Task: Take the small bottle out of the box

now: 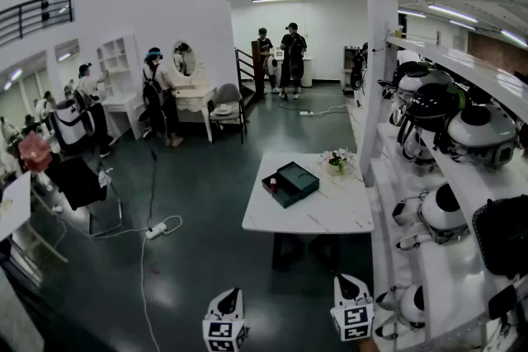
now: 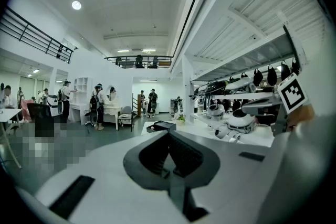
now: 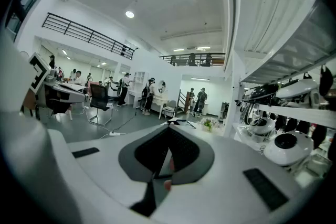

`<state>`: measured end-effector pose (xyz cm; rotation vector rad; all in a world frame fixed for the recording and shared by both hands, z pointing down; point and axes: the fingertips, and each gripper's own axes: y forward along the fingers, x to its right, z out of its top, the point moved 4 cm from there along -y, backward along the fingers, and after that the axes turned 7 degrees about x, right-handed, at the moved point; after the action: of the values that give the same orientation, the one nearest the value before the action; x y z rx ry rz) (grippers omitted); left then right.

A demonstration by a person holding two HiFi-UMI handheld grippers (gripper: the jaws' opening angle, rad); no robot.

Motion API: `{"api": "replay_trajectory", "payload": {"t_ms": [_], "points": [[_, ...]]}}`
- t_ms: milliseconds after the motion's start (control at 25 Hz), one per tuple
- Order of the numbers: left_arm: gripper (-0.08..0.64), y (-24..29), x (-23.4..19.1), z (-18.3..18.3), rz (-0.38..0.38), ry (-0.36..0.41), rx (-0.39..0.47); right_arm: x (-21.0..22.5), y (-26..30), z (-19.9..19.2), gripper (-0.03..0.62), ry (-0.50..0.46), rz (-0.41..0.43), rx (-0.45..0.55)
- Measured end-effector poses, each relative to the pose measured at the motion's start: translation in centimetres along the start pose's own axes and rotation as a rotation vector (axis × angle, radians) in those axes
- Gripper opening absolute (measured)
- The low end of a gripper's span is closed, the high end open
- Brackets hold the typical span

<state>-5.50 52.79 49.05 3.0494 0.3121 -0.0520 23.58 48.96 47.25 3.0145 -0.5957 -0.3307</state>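
A dark green box [image 1: 290, 183] lies open on the white table [image 1: 322, 214] ahead of me, its lid tipped back. The small bottle cannot be made out from here. Both grippers hang low at the bottom edge of the head view, well short of the table. My left gripper [image 1: 230, 295] points at the box [image 2: 160, 125] with its dark jaws together and nothing between them. My right gripper [image 1: 344, 283] is shut too and holds nothing; the box [image 3: 181, 122] shows just beyond its tips.
A small potted plant [image 1: 337, 161] stands at the table's far right corner. White shelves [image 1: 462, 177] with helmet-like devices run along the right. A power strip and cable [image 1: 155, 232] lie on the floor to the left. Several people stand by furniture at the back.
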Motion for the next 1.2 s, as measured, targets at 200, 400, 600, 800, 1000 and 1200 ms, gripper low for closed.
{"api": "replay_trajectory", "payload": {"t_ms": [200,400,600,800,1000,1200], "points": [[0.018,0.8,0.9,-0.7,-0.023,0.027,-0.010,1.0,0.1,-0.5,0.020,0.003,0.005,-0.006],[0.018,1.3,1.6,-0.7,-0.016,0.031,-0.010,1.9,0.3,-0.9,0.020,0.016,0.021,-0.002],[0.018,1.8,2.7,-0.5,0.001,0.031,-0.009,2.5,0.8,-1.3,0.020,0.015,0.059,0.002],[0.018,2.4,3.9,-0.9,0.010,0.026,-0.011,3.3,1.5,-2.0,0.020,0.009,0.087,-0.001],[0.018,3.9,4.0,-1.5,0.022,0.025,-0.018,4.2,2.9,-2.9,0.020,0.019,0.085,0.000],[0.018,6.1,2.8,-2.6,0.029,0.015,-0.033,4.5,5.8,-4.0,0.020,0.030,0.086,-0.013]]}}
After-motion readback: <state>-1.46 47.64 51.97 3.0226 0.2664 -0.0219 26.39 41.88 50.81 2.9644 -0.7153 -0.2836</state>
